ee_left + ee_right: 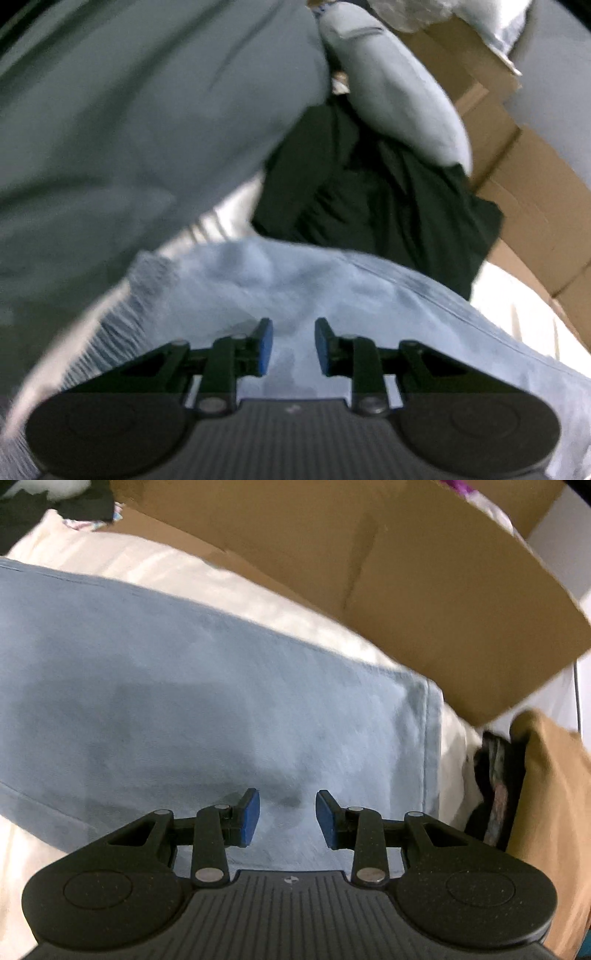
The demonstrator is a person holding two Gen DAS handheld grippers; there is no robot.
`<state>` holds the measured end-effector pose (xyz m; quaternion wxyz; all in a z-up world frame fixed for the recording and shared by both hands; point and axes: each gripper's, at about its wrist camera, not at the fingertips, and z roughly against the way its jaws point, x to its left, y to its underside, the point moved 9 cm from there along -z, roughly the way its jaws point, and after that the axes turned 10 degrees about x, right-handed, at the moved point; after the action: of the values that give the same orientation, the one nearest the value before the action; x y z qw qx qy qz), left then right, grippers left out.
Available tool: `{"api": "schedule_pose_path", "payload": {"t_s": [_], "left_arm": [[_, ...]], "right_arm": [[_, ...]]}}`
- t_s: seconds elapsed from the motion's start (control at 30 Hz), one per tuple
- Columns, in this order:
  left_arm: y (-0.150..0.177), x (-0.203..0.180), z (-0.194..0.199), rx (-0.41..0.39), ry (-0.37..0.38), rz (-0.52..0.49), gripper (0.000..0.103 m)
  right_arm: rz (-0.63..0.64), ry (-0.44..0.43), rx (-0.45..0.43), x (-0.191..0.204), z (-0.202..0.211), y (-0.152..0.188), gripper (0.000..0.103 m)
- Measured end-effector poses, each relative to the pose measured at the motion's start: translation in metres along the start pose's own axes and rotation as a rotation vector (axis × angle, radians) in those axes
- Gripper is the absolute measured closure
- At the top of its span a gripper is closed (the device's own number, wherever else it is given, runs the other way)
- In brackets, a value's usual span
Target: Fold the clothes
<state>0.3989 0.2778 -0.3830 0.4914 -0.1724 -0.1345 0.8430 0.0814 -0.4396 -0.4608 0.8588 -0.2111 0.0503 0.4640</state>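
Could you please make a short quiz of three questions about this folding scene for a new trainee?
1. True or false: the right gripper is clamped on the light blue garment.
2. What stands beyond the garment in the right wrist view? A) a cardboard box B) a metal shelf C) a chair
3. Fill in: in the left wrist view, a ____ coloured garment lies beyond the left gripper.

Key:
1. False; its jaws stand apart with nothing between them.
2. A, the cardboard box.
3. Black: the black garment.
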Motion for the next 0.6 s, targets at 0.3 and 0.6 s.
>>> {"api": "schedule_pose_path", "payload": {"t_s": [0.3,0.6], "left_arm": [[-0.010,0.032,-0.006,0.037,-0.003,0.034,0.086],[-0.003,0.035,-0.035,0.080,-0.033,-0.071,0.088]], "right_arm": [[0.152,-0.057,-0.086,0.050,0.045,-0.054,0.062],[0.263,-0.178,-0.074,0.137,0.052,-0.085,0.062]]}}
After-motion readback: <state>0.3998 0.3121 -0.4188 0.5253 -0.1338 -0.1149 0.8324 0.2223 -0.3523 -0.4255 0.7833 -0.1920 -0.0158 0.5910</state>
